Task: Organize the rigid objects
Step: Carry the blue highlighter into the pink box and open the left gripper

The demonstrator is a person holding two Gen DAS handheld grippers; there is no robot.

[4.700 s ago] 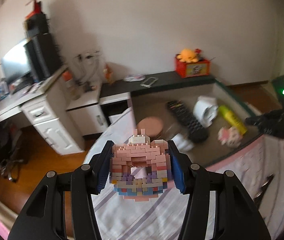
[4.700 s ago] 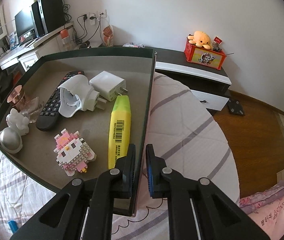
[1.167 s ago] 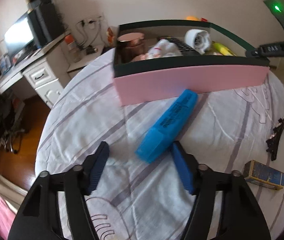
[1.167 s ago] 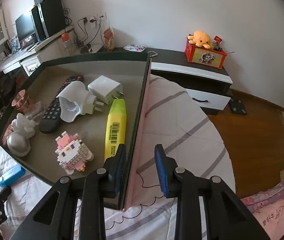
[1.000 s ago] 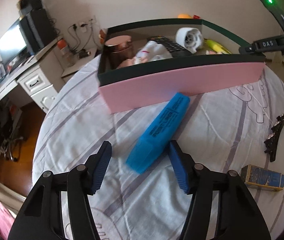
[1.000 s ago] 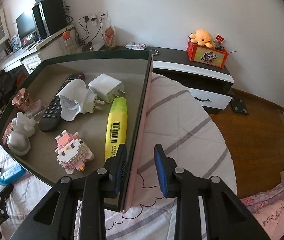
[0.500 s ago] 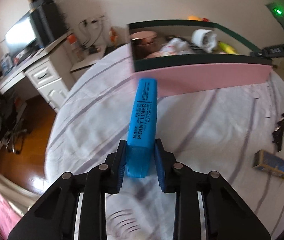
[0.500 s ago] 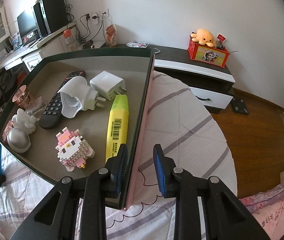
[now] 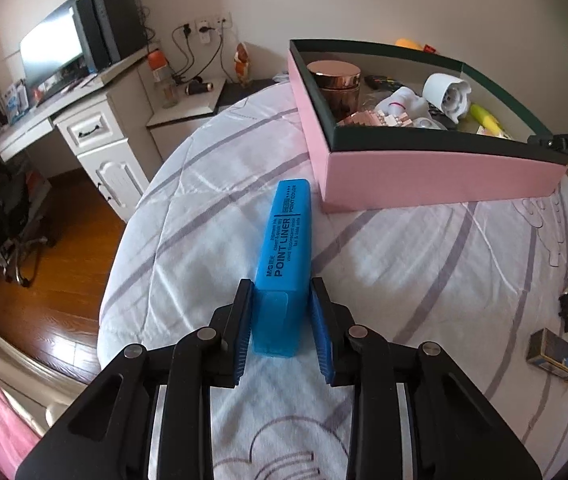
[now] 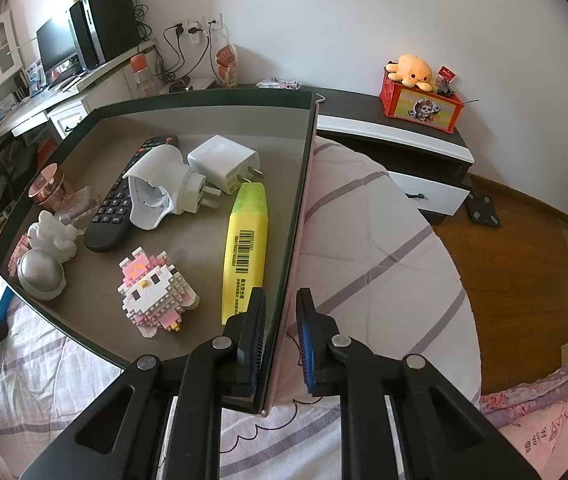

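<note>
Grips the blue highlighter [image 9: 284, 236] at its translucent cap end with the left gripper [image 9: 280, 286], both blue pads pressed flat against its sides. Points the long axis straight out along the fingers, printed face up, far tip aimed at the near corner of the pink box [image 9: 424, 176]. Shows that tip just short of the pink wall and over the striped bedspread [image 9: 203, 208]; cannot tell from here whether the body rests on the cloth or hangs clear of it.

Over on the other side, straddles the box's side wall [image 10: 304, 200] with the right gripper [image 10: 281, 300], jaws closing, one pad inside, one outside, a sliver of gap showing on each side of the wall. No pinch on it yet, by the look.

Puts the box ahead and to the right of the left fingers, with the rim well above the bedspread. Calls, most likely, for a lift over the dark rim and a swing rightward before letting go. Looks crowded in the near corner, with the copper-lidded jar [image 9: 334, 80] and brick toys; offers bare floor farther in, near the yellow highlighter [image 10: 245, 248]. Leaves the carry to the left hand, plainly; seems to leave only steadying the box to the right.
</note>
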